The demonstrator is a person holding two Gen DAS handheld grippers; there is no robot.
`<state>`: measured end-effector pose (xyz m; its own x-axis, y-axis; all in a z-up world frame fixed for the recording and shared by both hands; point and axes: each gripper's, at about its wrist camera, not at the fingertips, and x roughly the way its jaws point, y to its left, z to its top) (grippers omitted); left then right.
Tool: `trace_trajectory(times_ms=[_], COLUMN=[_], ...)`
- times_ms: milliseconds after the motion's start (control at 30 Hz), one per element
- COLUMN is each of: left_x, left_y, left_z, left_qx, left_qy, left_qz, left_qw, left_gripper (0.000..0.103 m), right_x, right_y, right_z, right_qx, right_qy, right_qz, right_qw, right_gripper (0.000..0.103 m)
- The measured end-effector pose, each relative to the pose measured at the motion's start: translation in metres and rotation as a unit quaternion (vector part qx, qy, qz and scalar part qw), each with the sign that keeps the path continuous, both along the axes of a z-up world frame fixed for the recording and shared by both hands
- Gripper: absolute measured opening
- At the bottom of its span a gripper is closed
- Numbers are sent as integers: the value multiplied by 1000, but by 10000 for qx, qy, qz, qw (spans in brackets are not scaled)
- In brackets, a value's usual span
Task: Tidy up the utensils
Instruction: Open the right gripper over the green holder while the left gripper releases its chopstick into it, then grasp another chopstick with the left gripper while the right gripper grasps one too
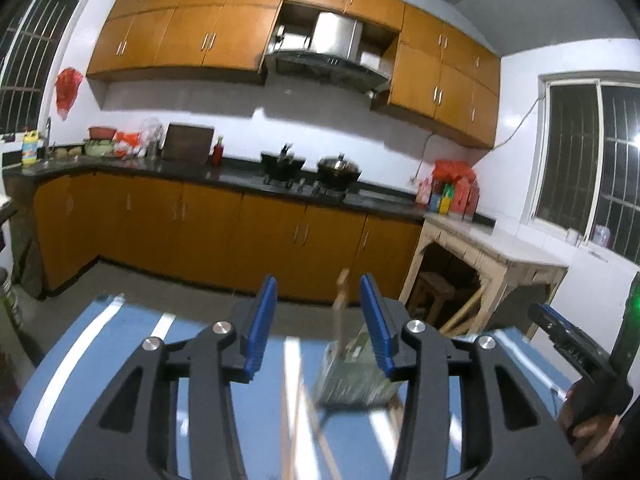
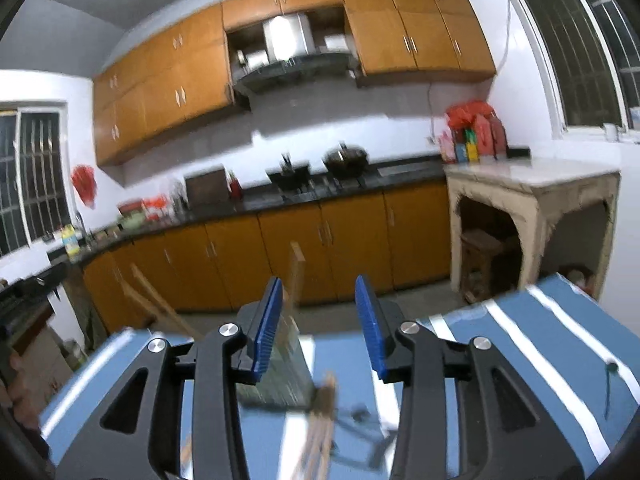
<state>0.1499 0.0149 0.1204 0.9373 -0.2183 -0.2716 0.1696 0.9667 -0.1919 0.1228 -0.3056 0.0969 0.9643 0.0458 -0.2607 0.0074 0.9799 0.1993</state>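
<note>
A greenish, see-through utensil holder (image 1: 352,376) stands on the blue striped table (image 1: 120,340), with a wooden utensil (image 1: 342,300) upright in it. My left gripper (image 1: 319,284) is open; the holder sits just beyond it, partly behind the right pad, untouched. In the right wrist view the holder (image 2: 286,372) sits behind the left pad of my right gripper (image 2: 318,282), which is open and empty. Wooden chopsticks (image 2: 322,412) and a dark, blurred utensil (image 2: 360,416) lie on the table (image 2: 540,340) beneath it. The right gripper (image 1: 560,328) also shows at the left view's right edge.
Orange cabinets (image 1: 240,232) with a dark counter, two woks (image 1: 340,168) and bottles run along the far wall. A pale stone side table (image 1: 492,252) with a stool under it stands at the right. A small dark utensil (image 2: 610,376) lies near the table's right edge.
</note>
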Motion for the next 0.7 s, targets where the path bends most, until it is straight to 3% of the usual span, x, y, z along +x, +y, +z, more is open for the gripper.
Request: trace_trajectory(times_ms=[233,400,600,700], left_x=[7,17,25,30], left_y=[24,29,24,19], left_z=[-89,-138,-172,-174], left_qx=[286,481,503,523], left_qy=[1148,1753,2178,2233], left_qz=[294,295,163,129], left_qw=[9925,9829,9746,9733], left_gripper=[44,44,45,47], right_x=[4,18,31,32], right_y=[-5,8,31,37], right_z=[-91,-143,-175,-181], right_qx=[96,247,131,29], right_qy=[1309,2176,2779,2880], right_qz=[-181,84,385,459], right_qw=[9912,9757,9598,9565], right_gripper=[40,39,31,30])
